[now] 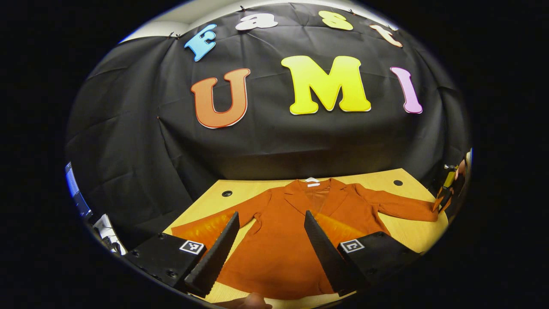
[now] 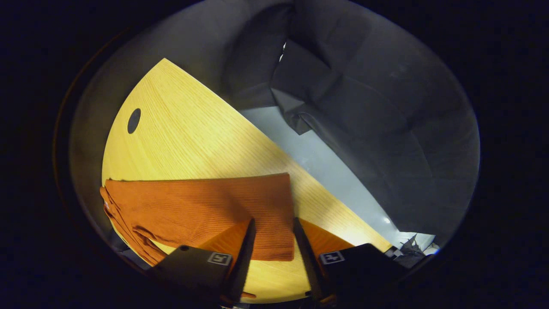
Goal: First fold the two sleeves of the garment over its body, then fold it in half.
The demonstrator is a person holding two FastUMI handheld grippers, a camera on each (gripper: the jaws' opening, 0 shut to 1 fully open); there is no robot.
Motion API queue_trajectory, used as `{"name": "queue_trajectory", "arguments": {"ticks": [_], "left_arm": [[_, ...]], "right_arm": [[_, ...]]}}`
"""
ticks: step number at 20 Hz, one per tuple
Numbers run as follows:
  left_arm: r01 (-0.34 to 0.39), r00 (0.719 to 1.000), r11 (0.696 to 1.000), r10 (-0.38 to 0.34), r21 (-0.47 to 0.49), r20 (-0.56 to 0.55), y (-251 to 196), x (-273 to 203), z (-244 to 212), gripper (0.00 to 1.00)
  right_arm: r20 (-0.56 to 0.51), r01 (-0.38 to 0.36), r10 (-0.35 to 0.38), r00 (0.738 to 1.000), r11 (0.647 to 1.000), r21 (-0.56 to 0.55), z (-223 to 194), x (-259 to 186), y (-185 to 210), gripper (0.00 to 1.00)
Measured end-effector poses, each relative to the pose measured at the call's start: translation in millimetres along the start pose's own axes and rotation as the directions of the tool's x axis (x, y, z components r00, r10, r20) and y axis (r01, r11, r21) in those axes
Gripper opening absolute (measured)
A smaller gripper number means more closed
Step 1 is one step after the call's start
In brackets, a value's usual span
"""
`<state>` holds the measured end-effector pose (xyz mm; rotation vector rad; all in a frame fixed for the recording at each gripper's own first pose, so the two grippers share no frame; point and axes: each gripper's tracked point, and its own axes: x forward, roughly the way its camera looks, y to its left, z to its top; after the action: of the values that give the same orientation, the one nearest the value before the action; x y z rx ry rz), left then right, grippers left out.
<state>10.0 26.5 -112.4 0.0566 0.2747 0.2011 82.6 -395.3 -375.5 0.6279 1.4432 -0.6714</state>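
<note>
An orange jacket (image 1: 279, 253) lies spread face up on the yellow wooden table (image 1: 407, 234), collar at the far side and both sleeves stretched outward. My left gripper (image 1: 271, 213) hovers open and wide over the jacket's lower body, holding nothing. The right gripper (image 1: 445, 189) shows small at the far right, at the end of the right sleeve (image 1: 399, 206). In the right gripper view, that sleeve's cuff (image 2: 266, 201) lies flat on the table (image 2: 193, 137), and my right gripper (image 2: 274, 221) stands open with a finger on each side of the cuff's end.
The table has a round cable hole near each far corner (image 1: 227, 193) (image 1: 398, 183); one shows as hole (image 2: 134, 120). Its right edge drops to a grey floor (image 2: 321, 159). A person's hand (image 1: 248, 302) sits at the near edge. Clutter (image 1: 107, 231) lies off the table's left.
</note>
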Motion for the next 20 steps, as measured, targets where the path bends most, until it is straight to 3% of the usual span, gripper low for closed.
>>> {"name": "queue_trajectory", "arguments": {"ticks": [1, 2, 3, 5, 7, 10, 11, 13, 14, 20], "left_arm": [[0.002, 1.0, 1.0, -0.002, 0.007, 0.005, 0.3, 0.1, 0.6, 0.99], [0.0, 1.0, 1.0, 0.0, 0.016, 0.007, 1.5, -0.5, 2.4, 0.99], [0.0, 1.0, 1.0, 0.0, 0.02, 0.01, 3.0, -0.6, 2.6, 0.99], [0.002, 1.0, 1.0, -0.003, 0.026, 0.007, 3.2, -1.6, 2.1, 0.98], [0.005, 1.0, 1.0, -0.005, 0.029, 0.001, 3.0, -1.2, 0.3, 0.99], [0.005, 1.0, 1.0, -0.005, 0.026, 0.003, 3.2, -0.5, 0.4, 0.99], [0.005, 1.0, 1.0, -0.005, 0.027, 0.005, 3.6, -0.8, 0.5, 0.99], [0.009, 1.0, 1.0, -0.009, 0.026, 0.019, 3.7, -1.4, 3.7, 0.99], [0.011, 1.0, 1.0, -0.011, 0.027, 0.024, 4.2, -1.5, 4.9, 0.99], [0.039, 0.999, 0.999, -0.039, -0.001, 0.024, 6.0, 6.6, 2.5, 0.99]], "right_arm": [[-0.008, -0.021, 0.021, 1.0, 1.0, 0.008, 1.4, -0.1, 3.9, 0.56], [-0.016, -0.048, 0.048, 0.999, 0.999, 0.009, -1.8, 2.1, 9.2, 0.46], [-0.018, -0.084, 0.084, 0.996, 0.996, 0.013, -5.2, 4.8, 17.1, 0.46], [-0.021, -0.093, 0.094, 0.995, 0.995, 0.023, -5.7, 5.0, 22.6, 0.2], [-0.01, -0.079, 0.079, 0.997, 0.997, 0.0, -5.7, 4.8, 20.6, 0.25], [0.009, -0.06, 0.06, 0.998, 0.998, 0.025, -2.4, 10.5, 18.8, 0.14], [0.011, -0.068, 0.068, 0.998, 0.998, 0.018, -1.3, 4.3, 18.6, 0.1], [0.023, -0.091, 0.09, 0.996, 0.996, 0.026, 0.4, 0.8, 17.2, 0.1], [0.032, -0.107, 0.106, 0.994, 0.994, 0.031, 0.8, -7.3, 20.0, 0.01], [0.131, -0.188, 0.199, 0.971, 0.978, -0.088, -8.9, -75.0, 51.1, 0.01]]}}
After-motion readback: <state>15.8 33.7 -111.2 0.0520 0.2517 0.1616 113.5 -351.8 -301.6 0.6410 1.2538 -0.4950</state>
